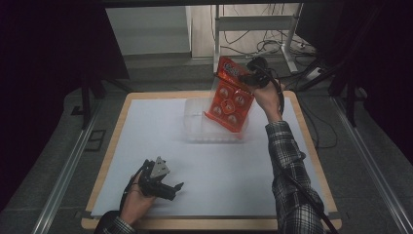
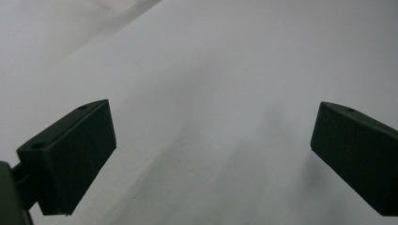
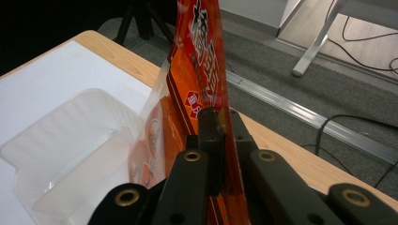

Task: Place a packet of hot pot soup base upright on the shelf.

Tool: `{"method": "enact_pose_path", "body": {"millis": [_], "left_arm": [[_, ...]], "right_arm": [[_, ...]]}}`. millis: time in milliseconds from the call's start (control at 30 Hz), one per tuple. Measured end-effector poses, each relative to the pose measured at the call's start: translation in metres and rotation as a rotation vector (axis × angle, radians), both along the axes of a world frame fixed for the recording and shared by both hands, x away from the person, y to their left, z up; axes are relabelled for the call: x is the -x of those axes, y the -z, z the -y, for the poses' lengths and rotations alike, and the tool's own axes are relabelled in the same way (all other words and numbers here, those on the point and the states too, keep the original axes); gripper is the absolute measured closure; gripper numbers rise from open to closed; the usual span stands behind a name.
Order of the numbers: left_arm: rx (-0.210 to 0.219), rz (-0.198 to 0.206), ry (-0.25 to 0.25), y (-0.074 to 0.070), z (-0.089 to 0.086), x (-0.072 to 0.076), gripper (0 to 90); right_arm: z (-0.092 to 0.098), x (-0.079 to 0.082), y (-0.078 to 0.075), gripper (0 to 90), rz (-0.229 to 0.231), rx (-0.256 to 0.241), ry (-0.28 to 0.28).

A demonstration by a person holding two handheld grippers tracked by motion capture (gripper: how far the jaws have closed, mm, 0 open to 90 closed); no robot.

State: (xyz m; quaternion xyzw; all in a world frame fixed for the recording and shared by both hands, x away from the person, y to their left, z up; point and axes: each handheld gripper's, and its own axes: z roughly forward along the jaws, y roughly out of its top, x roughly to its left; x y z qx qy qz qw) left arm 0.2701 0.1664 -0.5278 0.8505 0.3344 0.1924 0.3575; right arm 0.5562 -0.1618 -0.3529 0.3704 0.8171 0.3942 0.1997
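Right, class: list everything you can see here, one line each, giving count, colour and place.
snack bag: one, orange-red, held up over the tray.
clear plastic tray: one, transparent, far middle of the sheet.
white sheet: one, covering the tabletop.
wooden table: one, light wood rim.
desk frame: one, white, on the floor beyond, with cables.
right gripper: black, shut on the bag's top edge.
left gripper: black, jaws apart, near edge.
plaid sleeve: one, right arm.
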Motion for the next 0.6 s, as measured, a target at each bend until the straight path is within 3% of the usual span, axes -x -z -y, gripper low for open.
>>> {"method": "enact_pose_path", "body": {"millis": [233,600], "left_arm": [[0.001,0.0,0.001,0.0,0.0,0.0,0.0],[-0.002,0.0,0.001,0.001,0.001,0.0,0.0]], "right_arm": [[-0.004,0.004,-0.004,70.4,0.014,0.039,-0.008],[0.003,0.012,-0.014,41.9,0.027,-0.013,-0.007]]}}
